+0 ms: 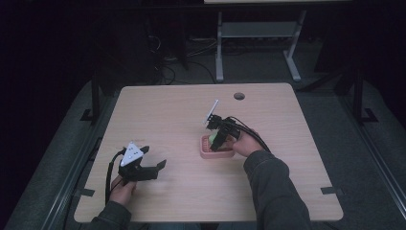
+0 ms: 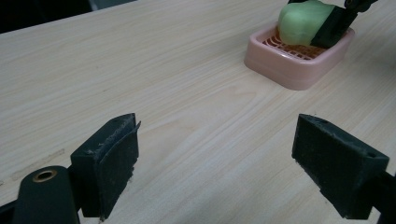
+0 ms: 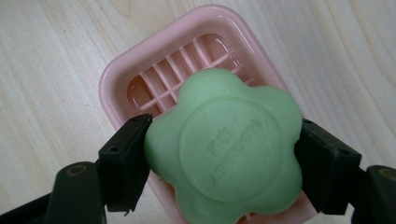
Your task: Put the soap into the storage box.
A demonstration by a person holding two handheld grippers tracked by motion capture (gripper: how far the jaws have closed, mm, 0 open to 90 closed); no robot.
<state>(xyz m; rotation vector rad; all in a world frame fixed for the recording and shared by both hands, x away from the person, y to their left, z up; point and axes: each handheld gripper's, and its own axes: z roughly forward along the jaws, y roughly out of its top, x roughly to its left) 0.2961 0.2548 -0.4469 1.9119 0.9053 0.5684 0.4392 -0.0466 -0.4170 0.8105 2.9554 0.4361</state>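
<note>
Right gripper (image 3: pixel 223 154) clamps one green flower-shaped soap (image 3: pixel 224 149), jaws pressed against soap's two sides, directly over one pink soap dish (image 3: pixel 121 79); whether soap touches dish grid, cannot tell. Left gripper (image 2: pixel 219 163) well apart from dish, jaws spread wide, holding nothing, above bare wooden table (image 2: pixel 154 60). Two grippers, one soap, one dish.
</note>
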